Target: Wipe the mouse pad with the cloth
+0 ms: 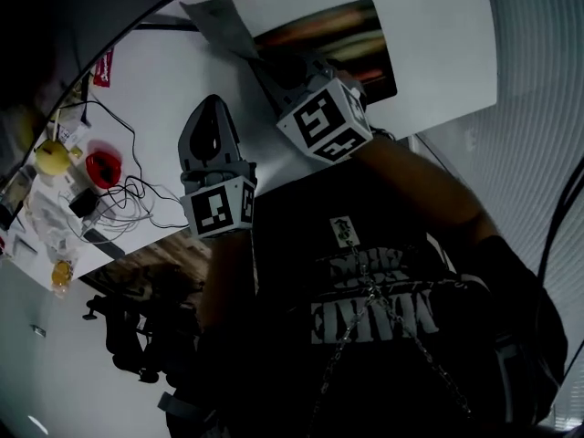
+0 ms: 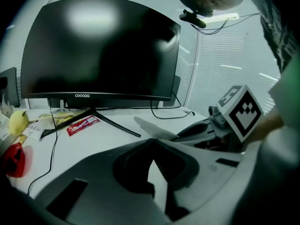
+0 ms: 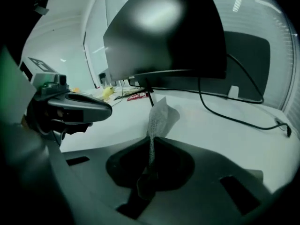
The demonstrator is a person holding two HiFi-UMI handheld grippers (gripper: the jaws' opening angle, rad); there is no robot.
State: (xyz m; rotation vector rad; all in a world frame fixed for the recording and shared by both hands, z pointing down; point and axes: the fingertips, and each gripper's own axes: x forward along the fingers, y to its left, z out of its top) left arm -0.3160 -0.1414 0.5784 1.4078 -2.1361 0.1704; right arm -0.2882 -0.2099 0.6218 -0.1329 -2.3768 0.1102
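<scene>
A dark mouse pad (image 1: 356, 35) lies on the white desk (image 1: 438, 53) at the far side. My right gripper (image 1: 260, 62) is shut on a thin white mesh cloth (image 1: 219, 18), which sticks out past the tips just left of the pad's near corner. In the right gripper view the cloth (image 3: 159, 114) stands up from between the closed jaws of the right gripper (image 3: 152, 137), above the bare desk. My left gripper (image 1: 212, 100) hovers nearer me and to the left, jaws shut with nothing in them. From the left gripper (image 2: 152, 142) I see the cloth (image 2: 152, 128) held out ahead.
A black curved monitor (image 2: 101, 46) on a thin-legged stand fills the back left. By its foot lie a red packet (image 2: 83, 124), a yellow object (image 2: 18, 121), a red object (image 2: 14, 159) and tangled cables (image 1: 137, 194). Another black cable (image 3: 234, 118) crosses the desk at right.
</scene>
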